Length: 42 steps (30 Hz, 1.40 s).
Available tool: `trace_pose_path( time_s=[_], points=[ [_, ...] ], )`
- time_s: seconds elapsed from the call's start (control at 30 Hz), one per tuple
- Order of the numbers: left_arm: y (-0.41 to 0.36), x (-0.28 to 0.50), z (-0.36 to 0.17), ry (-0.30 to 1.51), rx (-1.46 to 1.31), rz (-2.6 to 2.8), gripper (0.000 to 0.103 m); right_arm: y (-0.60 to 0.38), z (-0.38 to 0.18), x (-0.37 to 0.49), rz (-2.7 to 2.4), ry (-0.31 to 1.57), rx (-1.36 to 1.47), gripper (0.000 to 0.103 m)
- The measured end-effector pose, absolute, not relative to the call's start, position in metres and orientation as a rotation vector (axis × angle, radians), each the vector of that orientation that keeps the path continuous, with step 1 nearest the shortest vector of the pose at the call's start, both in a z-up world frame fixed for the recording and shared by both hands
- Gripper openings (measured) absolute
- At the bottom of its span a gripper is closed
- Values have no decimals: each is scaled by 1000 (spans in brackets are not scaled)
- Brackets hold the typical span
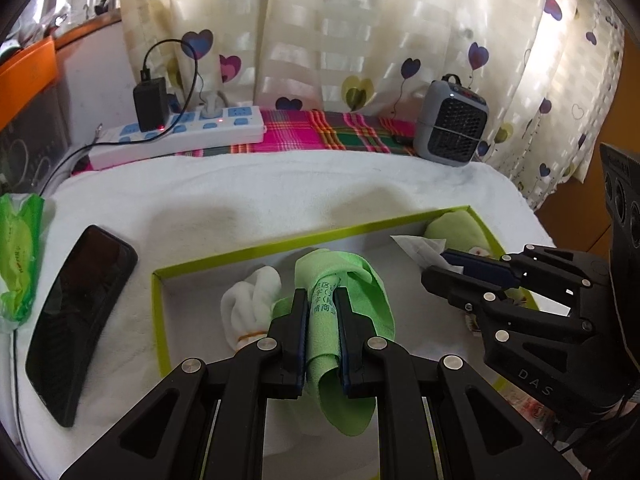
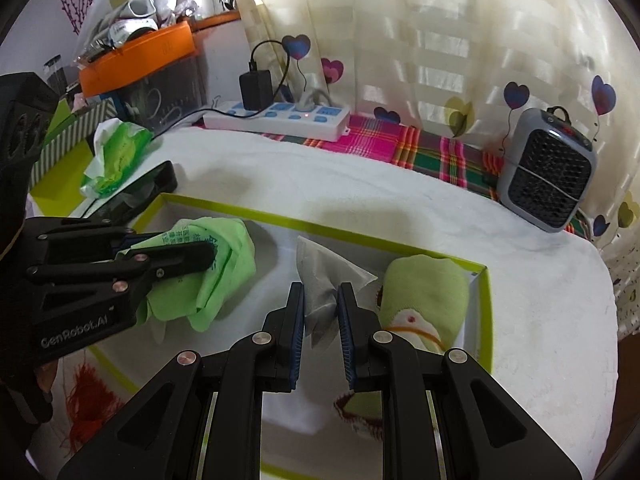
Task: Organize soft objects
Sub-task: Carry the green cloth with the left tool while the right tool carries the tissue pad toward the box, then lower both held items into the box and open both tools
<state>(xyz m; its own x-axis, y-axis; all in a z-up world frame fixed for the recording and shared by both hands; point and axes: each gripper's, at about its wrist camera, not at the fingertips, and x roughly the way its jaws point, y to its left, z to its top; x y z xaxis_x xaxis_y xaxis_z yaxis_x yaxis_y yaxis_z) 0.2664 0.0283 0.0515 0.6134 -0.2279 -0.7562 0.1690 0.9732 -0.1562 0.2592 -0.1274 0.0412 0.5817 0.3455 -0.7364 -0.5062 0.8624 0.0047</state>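
Observation:
A shallow box with a lime-green rim (image 1: 280, 240) lies on the white towel; its rim also shows in the right wrist view (image 2: 360, 236). My left gripper (image 1: 320, 300) is shut on a green printed cloth (image 1: 360, 280) over the box's left part, also seen from the right wrist (image 2: 224, 248). A white rolled sock (image 1: 248, 300) lies in the box just left of it. My right gripper (image 2: 320, 292) is shut on a crumpled grey-white tissue (image 2: 320, 272). A pale green sock (image 2: 428, 292) lies in the box's right end.
A black phone (image 1: 76, 316) and a green tissue pack (image 1: 18, 248) lie left of the box. A power strip (image 1: 180, 132) with a charger and a small grey heater (image 1: 452, 124) stand at the back by the curtain. An orange-lidded bin (image 2: 136, 56) is far left.

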Motion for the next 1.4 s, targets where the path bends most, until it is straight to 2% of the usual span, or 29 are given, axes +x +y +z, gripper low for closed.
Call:
trace_pose_path(
  time_s=[0.37, 0.9, 1.03, 1.13, 1.4],
  points=[
    [20, 272, 43, 877, -17, -212, 11, -118, 29, 276, 489, 850, -241, 17],
    [19, 277, 37, 913, -30, -217, 19, -116, 21, 284, 448, 883, -269, 19],
    [18, 277, 36, 915, -33, -221, 25, -116, 20, 284, 447, 885, -272, 23],
    [18, 277, 36, 915, -37, -226, 31, -114, 19, 284, 447, 888, -277, 34],
    [20, 275, 38, 914, -45, -209, 35, -115, 21, 283, 439, 882, -265, 42]
  ],
)
